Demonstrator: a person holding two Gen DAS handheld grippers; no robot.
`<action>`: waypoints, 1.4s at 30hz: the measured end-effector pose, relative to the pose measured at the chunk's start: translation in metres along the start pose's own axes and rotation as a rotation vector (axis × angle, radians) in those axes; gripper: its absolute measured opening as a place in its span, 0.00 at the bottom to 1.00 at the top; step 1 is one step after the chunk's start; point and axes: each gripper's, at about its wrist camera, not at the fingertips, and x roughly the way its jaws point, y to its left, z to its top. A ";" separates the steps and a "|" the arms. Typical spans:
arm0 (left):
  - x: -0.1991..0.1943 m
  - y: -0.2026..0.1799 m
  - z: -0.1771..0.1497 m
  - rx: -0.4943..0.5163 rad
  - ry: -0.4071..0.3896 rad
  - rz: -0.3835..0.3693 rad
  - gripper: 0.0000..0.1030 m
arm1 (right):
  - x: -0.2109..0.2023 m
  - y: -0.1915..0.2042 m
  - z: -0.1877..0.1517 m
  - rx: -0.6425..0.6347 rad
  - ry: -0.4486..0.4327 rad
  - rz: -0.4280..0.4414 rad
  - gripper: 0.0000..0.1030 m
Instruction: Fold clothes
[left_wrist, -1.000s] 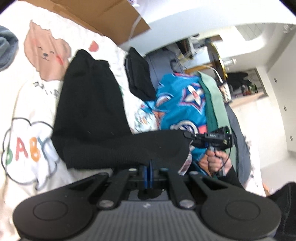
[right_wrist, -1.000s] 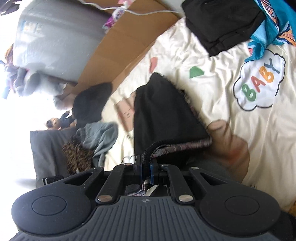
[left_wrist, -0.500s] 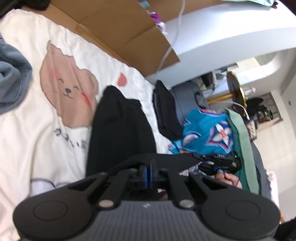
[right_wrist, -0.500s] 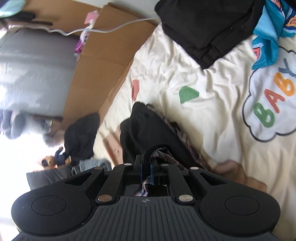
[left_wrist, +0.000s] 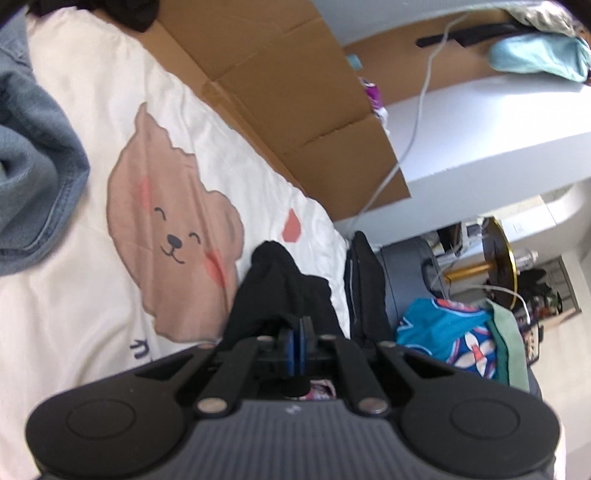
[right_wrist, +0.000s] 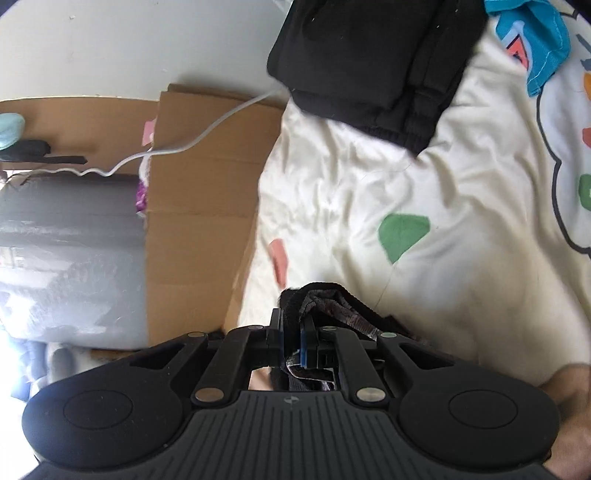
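A black garment (left_wrist: 275, 295) lies on the cream bedspread (left_wrist: 92, 332), folded over on itself just ahead of the left gripper (left_wrist: 299, 334). That gripper is shut on the garment's near edge, its blue pads pressed together. In the right wrist view the right gripper (right_wrist: 293, 341) is shut on another edge of the same black garment (right_wrist: 325, 302), whose patterned grey lining shows at the pads. Most of the cloth is hidden under both gripper bodies.
A folded black pile (right_wrist: 373, 62) and a turquoise patterned garment (left_wrist: 447, 332) lie further along the bed. A blue denim piece (left_wrist: 33, 166) lies at the left. Cardboard sheets (left_wrist: 280, 92) line the bed's far edge, with a white cable (right_wrist: 207, 136) over them.
Both grippers have moved forward and down with the garment's edge, folding it over itself. Much less black cloth shows ahead of them, and the views have rolled towards the cardboard.
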 end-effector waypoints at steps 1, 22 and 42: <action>0.001 0.001 0.001 -0.003 -0.004 0.001 0.03 | 0.002 -0.002 0.000 0.005 -0.019 -0.002 0.06; 0.040 0.029 0.019 -0.090 0.005 -0.010 0.25 | 0.024 -0.016 0.011 -0.014 -0.012 0.060 0.11; 0.057 0.026 0.036 -0.092 -0.025 -0.040 0.11 | 0.034 -0.026 0.018 0.095 -0.058 0.153 0.22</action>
